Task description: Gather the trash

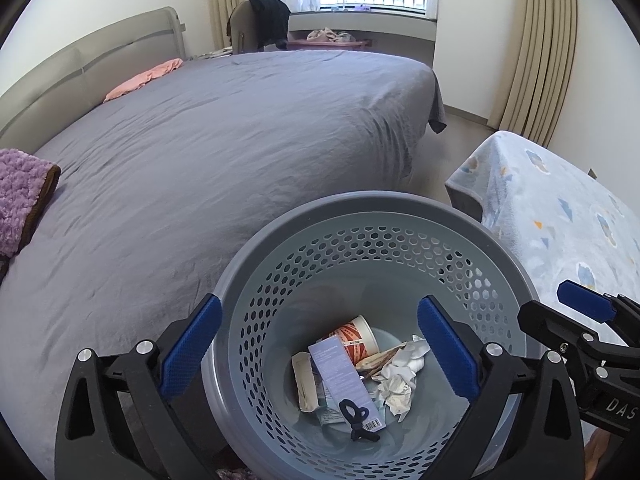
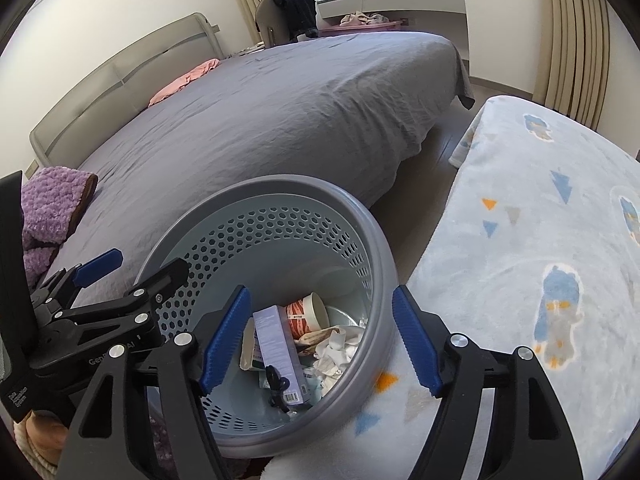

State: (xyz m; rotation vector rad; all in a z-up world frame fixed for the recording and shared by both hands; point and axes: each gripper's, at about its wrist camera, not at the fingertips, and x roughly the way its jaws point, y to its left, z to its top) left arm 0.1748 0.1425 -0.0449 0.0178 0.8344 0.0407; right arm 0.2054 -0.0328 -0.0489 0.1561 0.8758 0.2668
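Note:
A grey perforated trash basket [image 1: 372,208] stands between the bed and a blanket-covered surface; it also shows in the right wrist view [image 2: 376,240]. In it lie a red-and-white paper cup [image 1: 358,338], a lilac box [image 1: 346,372], crumpled white paper [image 1: 404,376] and a black hair tie [image 1: 358,420]. My left gripper [image 1: 320,356] is open and empty, its jaws astride the basket's near-left rim. My right gripper [image 2: 320,344] is open and empty above the basket's near-right rim. The cup [image 2: 306,314], box [image 2: 278,352] and paper [image 2: 336,354] show between its jaws.
A large bed with a grey sheet [image 1: 220,152] fills the left. On it lie a purple fluffy cloth [image 1: 20,196] and a pink cloth [image 1: 144,78]. A light-blue patterned blanket [image 2: 532,248] covers a surface at right. Curtains [image 1: 536,48] hang behind it.

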